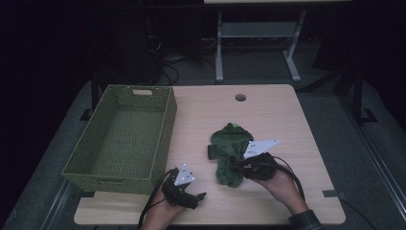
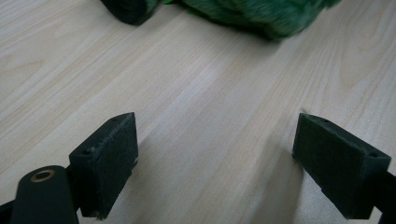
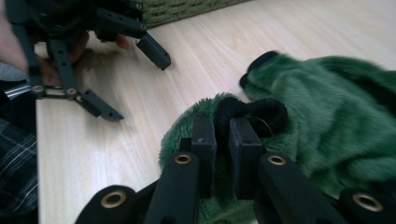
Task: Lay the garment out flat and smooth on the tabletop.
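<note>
A green fuzzy garment (image 1: pixel 229 143) with black trim lies crumpled on the wooden table (image 1: pixel 282 120), right of centre. My right gripper (image 1: pixel 238 167) reaches it from the near right. In the right gripper view that gripper (image 3: pixel 223 127) is shut on a fold of the garment (image 3: pixel 327 116), beside its black cuff (image 3: pixel 254 111). My left gripper (image 1: pixel 198 197) rests near the table's front edge, left of the garment and apart from it. Its jaws stand wide open over bare wood in the left gripper view (image 2: pixel 217 128). The garment's edge (image 2: pixel 252 16) lies beyond them. The right gripper view has the left gripper (image 3: pixel 142 91) open at upper left.
A green woven basket (image 1: pixel 165 129) stands empty on the table's left half; its corner (image 3: pixel 187 9) shows behind the left gripper. A round cable hole (image 1: pixel 240 97) sits near the far edge. Another table's legs and cables lie on the dark floor beyond.
</note>
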